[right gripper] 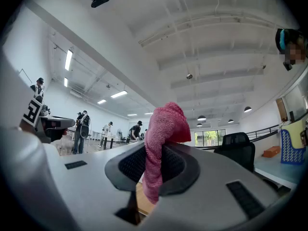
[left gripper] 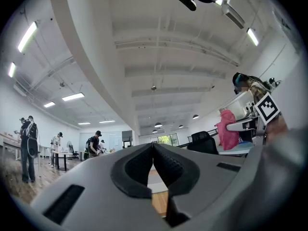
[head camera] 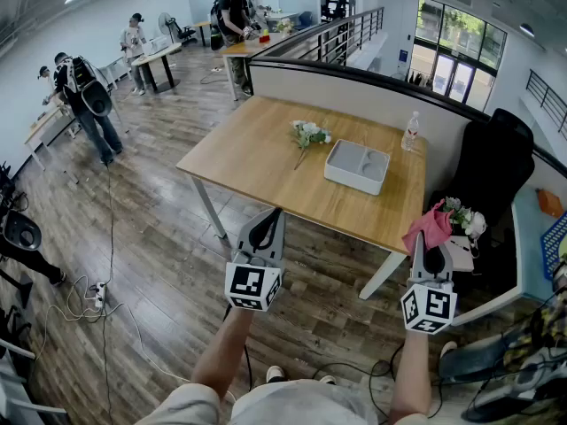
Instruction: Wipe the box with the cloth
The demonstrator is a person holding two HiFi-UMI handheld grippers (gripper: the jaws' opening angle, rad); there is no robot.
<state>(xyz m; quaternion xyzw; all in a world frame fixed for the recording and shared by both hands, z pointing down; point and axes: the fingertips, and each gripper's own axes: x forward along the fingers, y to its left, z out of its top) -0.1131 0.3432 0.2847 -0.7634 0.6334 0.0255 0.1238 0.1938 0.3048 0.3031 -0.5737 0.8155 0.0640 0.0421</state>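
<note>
Head view: the box (head camera: pixel 356 166) sits on the counter (head camera: pixel 248 158), ahead between both tools, well apart. The right tool (head camera: pixel 420 237) pinches the pink cloth (head camera: pixel 431 224); the left tool (head camera: pixel 274 212) is pressed together, empty.

Head view looks down on table (head camera: pixel 257 162); 2 gripper views face up, sharing ceiling (left gripper: pixel 168 57).
</note>
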